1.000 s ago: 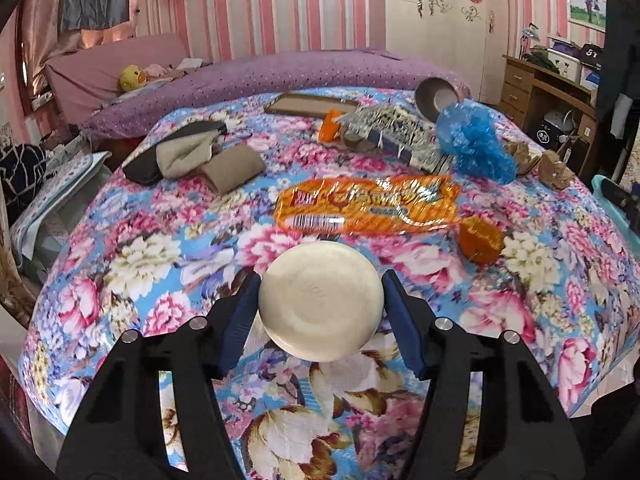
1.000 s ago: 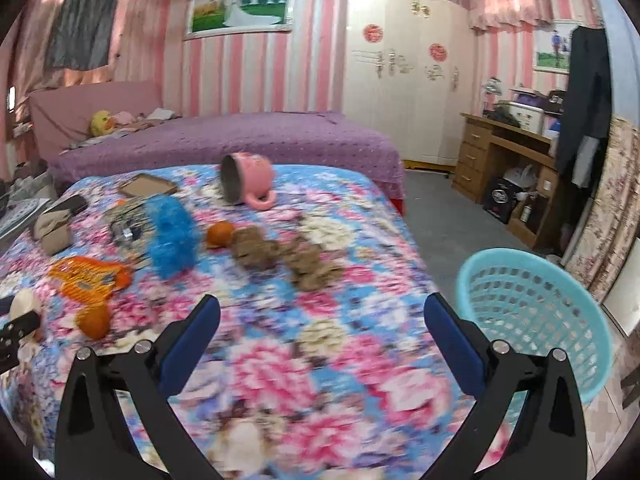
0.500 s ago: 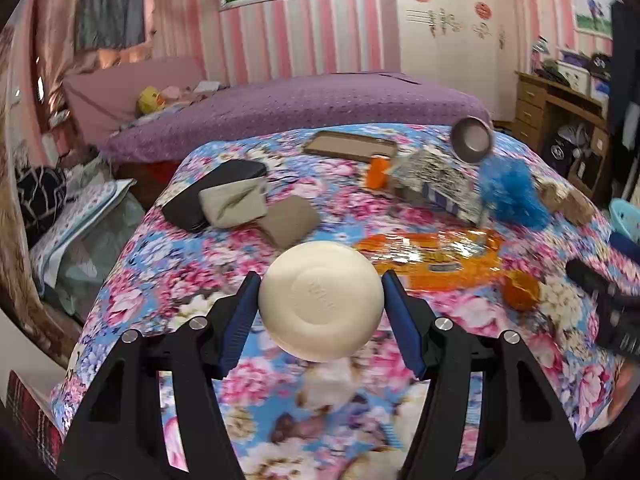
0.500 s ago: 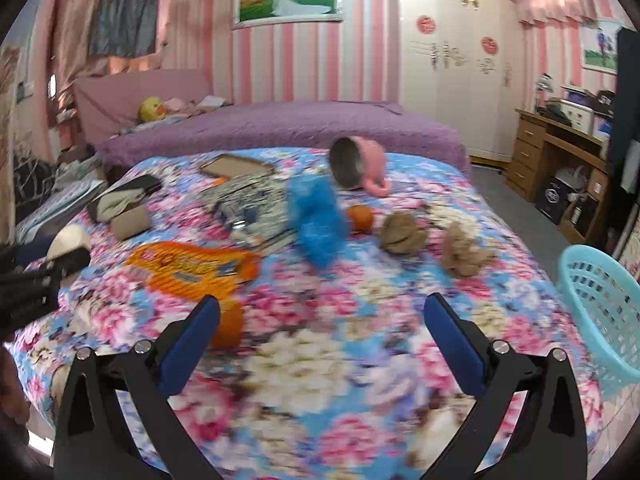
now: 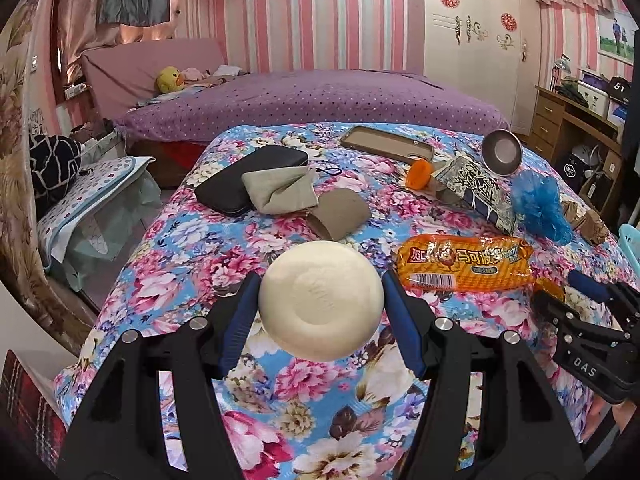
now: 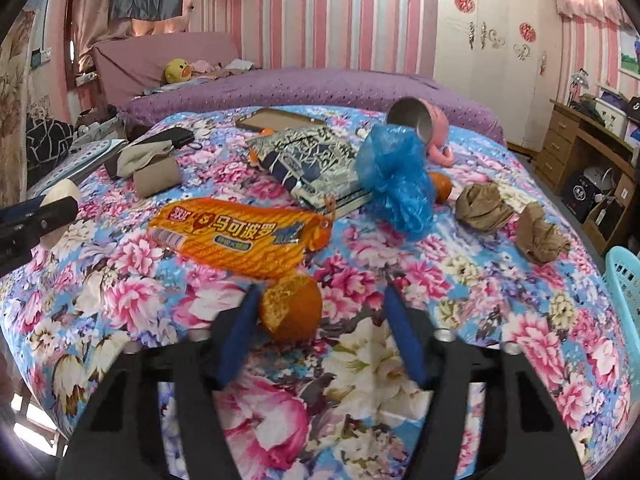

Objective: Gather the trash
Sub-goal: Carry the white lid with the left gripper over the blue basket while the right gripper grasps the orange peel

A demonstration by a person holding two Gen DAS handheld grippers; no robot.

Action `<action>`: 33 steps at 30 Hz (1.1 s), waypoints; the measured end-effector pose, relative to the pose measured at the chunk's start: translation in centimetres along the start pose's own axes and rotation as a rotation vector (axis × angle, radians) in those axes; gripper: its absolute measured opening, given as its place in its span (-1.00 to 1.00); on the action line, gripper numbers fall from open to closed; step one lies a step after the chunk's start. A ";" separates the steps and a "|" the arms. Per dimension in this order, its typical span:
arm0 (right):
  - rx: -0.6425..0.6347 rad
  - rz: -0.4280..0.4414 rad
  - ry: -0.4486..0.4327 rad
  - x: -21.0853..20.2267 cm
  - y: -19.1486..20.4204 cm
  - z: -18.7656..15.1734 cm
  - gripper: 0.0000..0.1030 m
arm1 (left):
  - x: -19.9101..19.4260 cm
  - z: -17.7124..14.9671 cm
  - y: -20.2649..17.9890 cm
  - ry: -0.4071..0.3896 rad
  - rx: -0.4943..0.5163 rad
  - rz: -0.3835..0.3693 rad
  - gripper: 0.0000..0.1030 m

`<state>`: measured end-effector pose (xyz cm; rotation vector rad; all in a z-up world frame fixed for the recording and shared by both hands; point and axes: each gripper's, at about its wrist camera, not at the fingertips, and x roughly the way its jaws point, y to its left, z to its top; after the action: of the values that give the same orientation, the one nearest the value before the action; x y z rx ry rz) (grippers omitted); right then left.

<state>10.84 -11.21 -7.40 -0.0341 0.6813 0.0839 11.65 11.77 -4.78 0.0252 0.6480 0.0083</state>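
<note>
My left gripper point(image 5: 320, 292) is shut on a cream round disc point(image 5: 320, 304), held above the near part of the flowered bed. My right gripper point(image 6: 322, 292) is low over the bedspread, and its jaws are closing with a piece of orange peel point(image 6: 290, 306) between them. The left pad touches the peel, while the right pad stands clear of it. Just beyond lie an orange snack wrapper point(image 6: 240, 236), a crumpled blue plastic bag point(image 6: 394, 184) and a patterned packet point(image 6: 316, 160). In the left wrist view the right gripper point(image 5: 580, 308) shows at the right edge.
A light blue basket point(image 6: 624, 280) stands off the bed's right side. On the bedspread are a pink mug point(image 6: 424, 120), a phone point(image 6: 280, 120), a black case point(image 5: 248, 184), beige socks point(image 5: 280, 192), brown socks point(image 6: 484, 204) and another peel point(image 5: 418, 168). A wooden desk point(image 6: 580, 140) is at far right.
The right gripper swung left from the basket side, came down over the orange peel, and its jaws narrowed. The left gripper drew back toward the bed's left with the disc still held.
</note>
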 end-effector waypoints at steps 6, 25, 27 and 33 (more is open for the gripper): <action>-0.025 0.047 -0.009 -0.3 0.4 -0.1 -0.33 | 0.0 -0.4 -1.4 0.003 0.041 0.002 0.18; 0.080 0.034 -0.075 -3.1 -10.1 0.7 -0.55 | -0.4 1.0 -9.6 -0.027 0.094 -0.044 0.18; 0.090 0.032 -0.083 -3.4 -11.0 0.7 -0.55 | -0.5 1.2 -10.8 -0.033 0.102 -0.047 0.18; 0.117 0.015 -0.099 -4.4 -14.2 0.7 -0.55 | -0.8 1.6 -14.4 -0.038 0.102 -0.036 0.18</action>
<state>9.12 -25.63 -4.04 0.0873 0.5866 0.0596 12.02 -2.70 -3.42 0.1116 0.6103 -0.0599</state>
